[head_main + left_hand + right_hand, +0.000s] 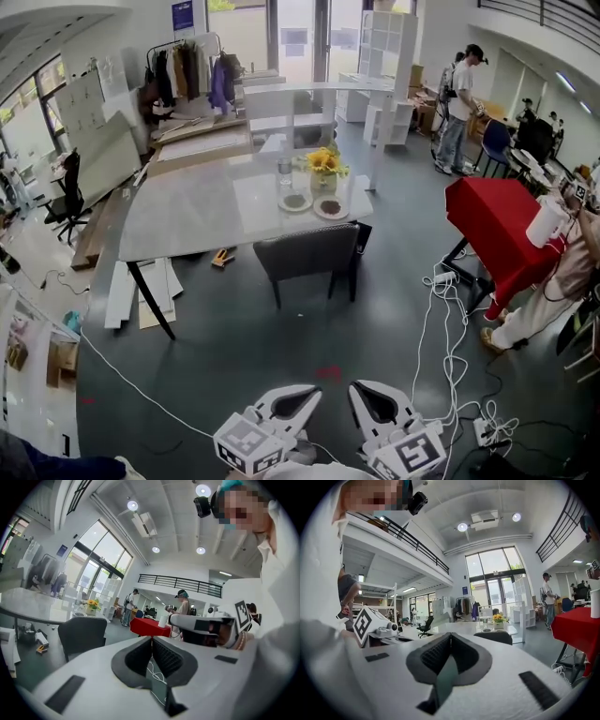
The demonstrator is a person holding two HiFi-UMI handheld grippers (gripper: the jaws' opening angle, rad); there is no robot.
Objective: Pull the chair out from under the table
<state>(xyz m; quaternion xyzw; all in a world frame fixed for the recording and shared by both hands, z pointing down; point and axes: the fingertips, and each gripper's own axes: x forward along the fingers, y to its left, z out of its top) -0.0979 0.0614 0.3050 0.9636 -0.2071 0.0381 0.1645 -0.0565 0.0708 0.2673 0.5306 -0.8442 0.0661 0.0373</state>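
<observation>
A dark grey chair (309, 255) stands pushed in at the near edge of the pale marble-look table (197, 211), its back toward me. Both grippers sit low in the head view, well short of the chair with bare floor between. My left gripper (316, 390) is shut with nothing in it, and so is my right gripper (355, 386) beside it. In the left gripper view the closed jaws (151, 640) point right of the chair (84, 633). The right gripper view has its closed jaws (450, 635) left of the chair (496, 636).
Yellow flowers (324, 162), a bottle and two plates (330, 207) stand on the table above the chair. A red-draped table (495, 223) and a person (553, 281) are at right. White cables (448, 352) and a power strip (485, 431) lie on the floor at right; boards (141, 291) lie at left.
</observation>
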